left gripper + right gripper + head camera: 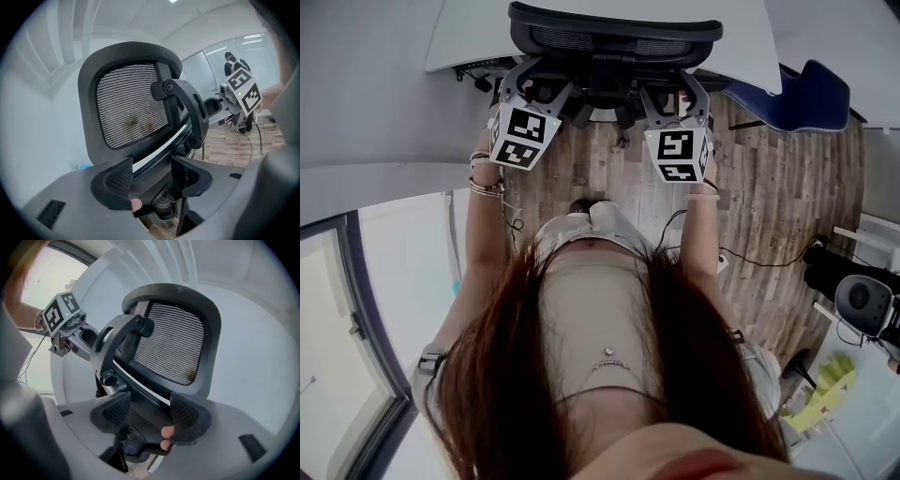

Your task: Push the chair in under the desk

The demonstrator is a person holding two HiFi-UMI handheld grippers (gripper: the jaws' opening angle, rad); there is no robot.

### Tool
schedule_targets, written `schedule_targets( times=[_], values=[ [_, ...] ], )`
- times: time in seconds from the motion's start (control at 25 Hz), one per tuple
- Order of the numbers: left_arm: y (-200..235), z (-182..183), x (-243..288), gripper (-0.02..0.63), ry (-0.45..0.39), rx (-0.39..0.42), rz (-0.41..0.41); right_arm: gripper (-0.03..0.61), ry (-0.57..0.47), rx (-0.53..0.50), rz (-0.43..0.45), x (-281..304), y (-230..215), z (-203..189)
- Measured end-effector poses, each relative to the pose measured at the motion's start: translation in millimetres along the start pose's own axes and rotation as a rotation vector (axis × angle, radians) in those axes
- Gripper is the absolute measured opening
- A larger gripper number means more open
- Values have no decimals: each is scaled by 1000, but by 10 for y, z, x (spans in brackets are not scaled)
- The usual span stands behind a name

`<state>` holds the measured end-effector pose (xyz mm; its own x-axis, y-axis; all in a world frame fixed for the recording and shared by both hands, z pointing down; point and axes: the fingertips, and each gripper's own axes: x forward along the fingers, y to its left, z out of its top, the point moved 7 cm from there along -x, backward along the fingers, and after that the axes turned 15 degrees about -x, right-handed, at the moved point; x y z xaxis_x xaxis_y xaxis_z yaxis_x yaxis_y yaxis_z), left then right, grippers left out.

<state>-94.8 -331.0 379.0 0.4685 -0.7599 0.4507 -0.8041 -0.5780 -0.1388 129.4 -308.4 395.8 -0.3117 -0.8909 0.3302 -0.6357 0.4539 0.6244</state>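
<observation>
Task thing: office chair [614,33], facing the white desk [464,28]. In the head view, backrest at the desk's near edge; seat not visible, probably already under the top.

Left gripper [536,92]: reaches to the back frame on its left side. Left gripper view [152,176]: jaws spread wide, with the lower bar of the mesh backrest [131,105] in the gap; no clamping visible.

Right gripper [675,101]: mirrors this on the right side. Right gripper view [150,413]: jaws likewise released, straddling the same lower frame under the mesh [171,345]; fingertips [168,432] visible below the right jaw.

Progress (judgement): mostly done. Left to do: at most a short final shove until the backrest meets the desk edge, then withdrawal of both grippers. Exact gap between backrest and desk edge not readable from above.

Edges and room:
- Desk edge directly ahead of the backrest: hard stop for the push; little travel left.
- Blue chair [811,98] to the right of the desk, apart from the office chair; no conflict with a straight push.
- Pale wall [375,178] to the left, well clear.
- Wood floor [769,216] open behind; dark cable [759,261] trailing across it near the feet, a snag risk when stepping back.
</observation>
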Motion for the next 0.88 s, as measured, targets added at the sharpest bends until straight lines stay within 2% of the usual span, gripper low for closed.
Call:
schedule_targets(
  times=[0.88],
  values=[
    [110, 145, 310, 249, 5, 0, -5, 268, -2, 7, -10, 258, -210, -71]
  ],
)
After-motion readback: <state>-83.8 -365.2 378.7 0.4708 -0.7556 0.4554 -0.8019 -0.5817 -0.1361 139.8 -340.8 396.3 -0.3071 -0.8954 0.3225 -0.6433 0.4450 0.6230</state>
